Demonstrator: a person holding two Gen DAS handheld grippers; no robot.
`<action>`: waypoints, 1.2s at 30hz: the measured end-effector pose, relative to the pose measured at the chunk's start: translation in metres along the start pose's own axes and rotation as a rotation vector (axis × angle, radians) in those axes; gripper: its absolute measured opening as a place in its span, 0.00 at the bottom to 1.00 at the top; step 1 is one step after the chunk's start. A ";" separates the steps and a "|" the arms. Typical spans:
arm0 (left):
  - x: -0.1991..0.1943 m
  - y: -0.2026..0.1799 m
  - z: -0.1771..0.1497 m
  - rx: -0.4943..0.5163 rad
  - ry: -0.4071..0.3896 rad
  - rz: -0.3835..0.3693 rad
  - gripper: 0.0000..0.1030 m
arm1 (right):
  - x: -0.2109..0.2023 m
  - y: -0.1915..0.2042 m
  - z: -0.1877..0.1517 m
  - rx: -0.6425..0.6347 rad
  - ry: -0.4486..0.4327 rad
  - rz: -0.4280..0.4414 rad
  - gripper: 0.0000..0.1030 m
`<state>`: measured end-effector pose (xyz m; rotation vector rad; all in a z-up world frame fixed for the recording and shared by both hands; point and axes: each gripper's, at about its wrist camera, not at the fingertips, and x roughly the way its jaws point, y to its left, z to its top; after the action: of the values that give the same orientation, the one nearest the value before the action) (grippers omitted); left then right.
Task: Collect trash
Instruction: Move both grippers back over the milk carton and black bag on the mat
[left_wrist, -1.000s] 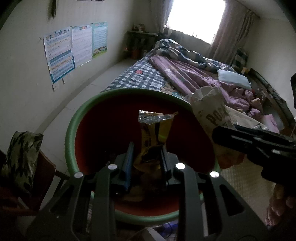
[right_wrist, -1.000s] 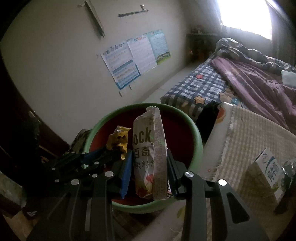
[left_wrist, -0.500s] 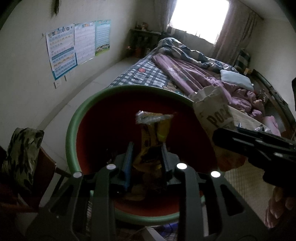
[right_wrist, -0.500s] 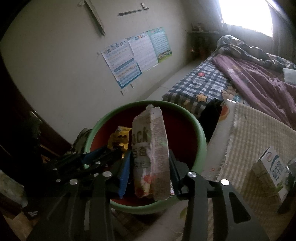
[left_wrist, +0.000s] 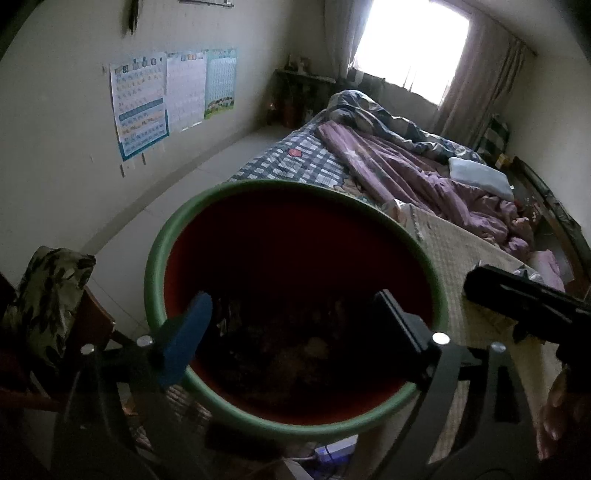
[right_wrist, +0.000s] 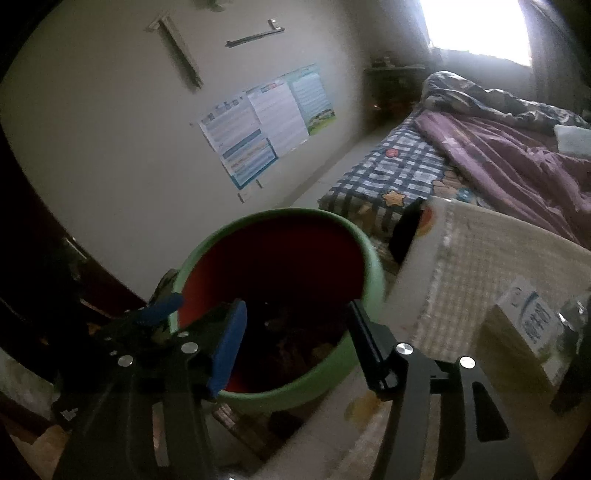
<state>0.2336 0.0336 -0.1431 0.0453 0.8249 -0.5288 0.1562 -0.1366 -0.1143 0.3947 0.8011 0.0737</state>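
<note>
Dim, indistinct trash (left_wrist: 295, 350) is seen at the bottom of the green-rimmed red bin (left_wrist: 159, 258), which stands beside the bed (left_wrist: 388, 173). Above it the left gripper (left_wrist: 291, 325) and the right gripper (right_wrist: 295, 332) are held with fingers spread wide, nothing between them

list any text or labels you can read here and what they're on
No text can be read with confidence.
Wall posters: rows of print and charts, too small to read.
White and blue carton on the mat: blue logo and printing, too blurred to read.
Green-rimmed bin: no marking visible; its contents are too dark to make out.
</note>
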 end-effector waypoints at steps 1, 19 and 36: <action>-0.002 -0.003 -0.001 0.000 -0.004 -0.001 0.88 | -0.004 -0.005 -0.002 0.009 -0.001 -0.004 0.54; -0.033 -0.051 -0.021 -0.009 -0.039 0.023 0.89 | -0.053 -0.075 -0.050 0.086 0.036 -0.044 0.55; -0.072 -0.105 -0.045 -0.080 -0.167 0.162 0.95 | -0.091 -0.116 -0.085 0.055 0.066 -0.044 0.56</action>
<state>0.1140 -0.0160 -0.1062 -0.0058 0.6720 -0.3414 0.0226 -0.2365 -0.1490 0.4283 0.8778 0.0236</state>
